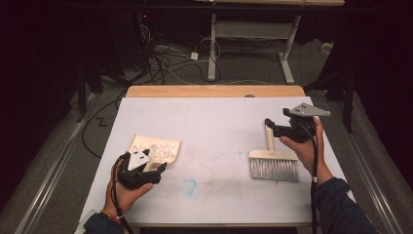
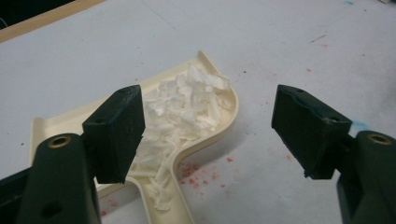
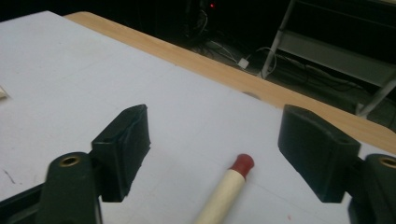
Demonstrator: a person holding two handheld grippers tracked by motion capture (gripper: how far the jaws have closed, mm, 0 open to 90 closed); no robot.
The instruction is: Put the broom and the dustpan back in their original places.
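A cream dustpan (image 1: 139, 142) (image 2: 229, 122) lies on the white table at the left, holding a heap of white scraps (image 1: 163, 152) (image 2: 187, 105). My left gripper (image 1: 156, 165) (image 2: 208, 109) hovers over the pan's handle end, jaws wide apart and touching nothing. At the right lies a hand brush (image 1: 273, 165) with silvery bristles and a cream handle (image 1: 269, 144) (image 3: 224, 193) tipped in red. My right gripper (image 1: 269, 126) (image 3: 215, 126) is open just above the handle's red end, the handle lying between the jaws but untouched.
The white sheet (image 1: 214, 131) covers a wooden table whose far edge (image 1: 214, 91) shows. A blue smudge (image 1: 190, 185) and red specks (image 2: 198, 170) mark the sheet. Beyond the table are desk legs (image 1: 213, 48) and floor cables.
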